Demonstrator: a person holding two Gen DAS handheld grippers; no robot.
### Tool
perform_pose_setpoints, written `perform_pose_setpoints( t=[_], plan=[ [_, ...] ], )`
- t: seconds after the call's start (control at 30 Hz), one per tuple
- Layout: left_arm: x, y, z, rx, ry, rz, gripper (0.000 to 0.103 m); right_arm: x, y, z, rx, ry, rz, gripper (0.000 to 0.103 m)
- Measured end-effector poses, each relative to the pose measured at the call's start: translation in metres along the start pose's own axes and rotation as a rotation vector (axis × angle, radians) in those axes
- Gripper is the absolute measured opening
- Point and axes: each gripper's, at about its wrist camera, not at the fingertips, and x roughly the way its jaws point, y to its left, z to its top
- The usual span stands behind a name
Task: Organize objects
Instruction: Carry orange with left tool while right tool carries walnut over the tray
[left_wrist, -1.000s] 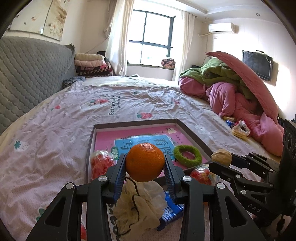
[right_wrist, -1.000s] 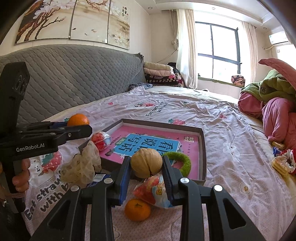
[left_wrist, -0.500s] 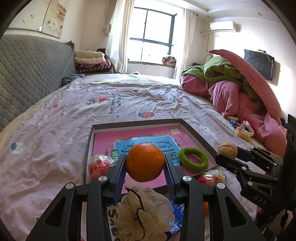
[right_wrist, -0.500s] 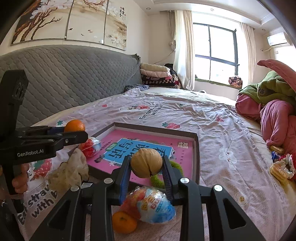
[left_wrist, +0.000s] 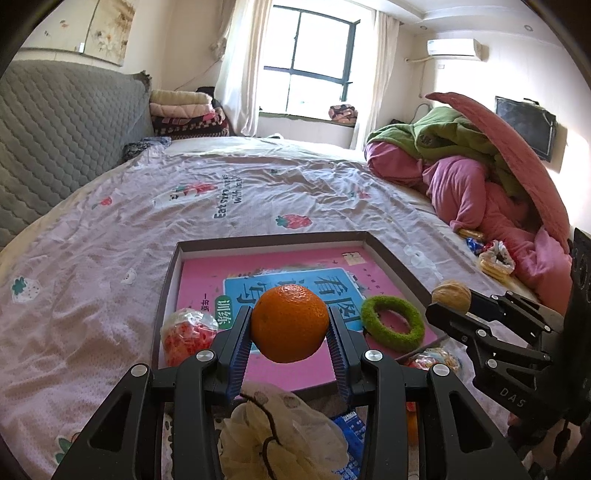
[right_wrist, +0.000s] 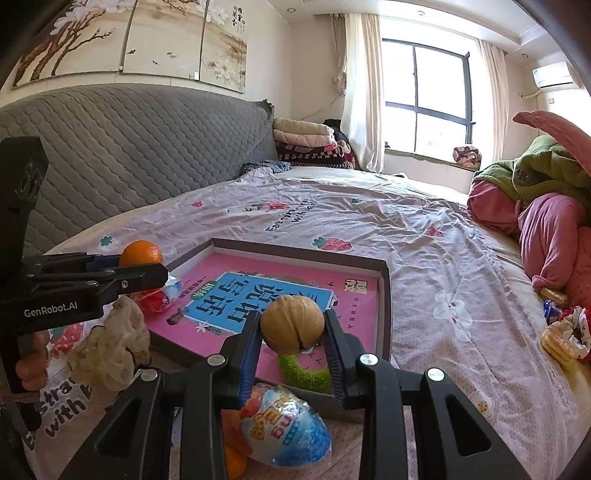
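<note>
left tongs (left_wrist: 290, 328) pinching orange (left_wrist: 290, 324) above tray (left_wrist: 391, 258)'s near edge; guess it's headed in | right tongs (right_wrist: 291, 330) clamped on walnut (right_wrist: 292, 324); same deal

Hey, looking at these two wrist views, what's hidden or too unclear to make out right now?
- Second orange: right wrist view, mostly hidden under the egg-shaped snack pack and the right hand-held gripper.
- Blue packet: left wrist view, covered by the left hand-held gripper and the cream mesh pouf; print unreadable.
- Green ring: right wrist view, upper part behind the walnut.
- Small items by the pink bedding: too small to identify.
</note>
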Motion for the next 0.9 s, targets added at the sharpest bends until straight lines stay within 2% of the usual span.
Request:
perform_pose_setpoints(
  t=[0.4, 0.9],
  plan=[
    [0.020, -0.011, 0.011, -0.038, 0.051, 0.023, 0.040, 0.010, -0.009, 0.004, -0.011, 0.008, -0.011, 0.033],
    [0.058, -0.022, 0.007, -0.015, 0.178, 0.044, 0.040, 0.029, -0.014, 0.004, 0.001, 0.062, -0.009, 0.033]
  ],
)
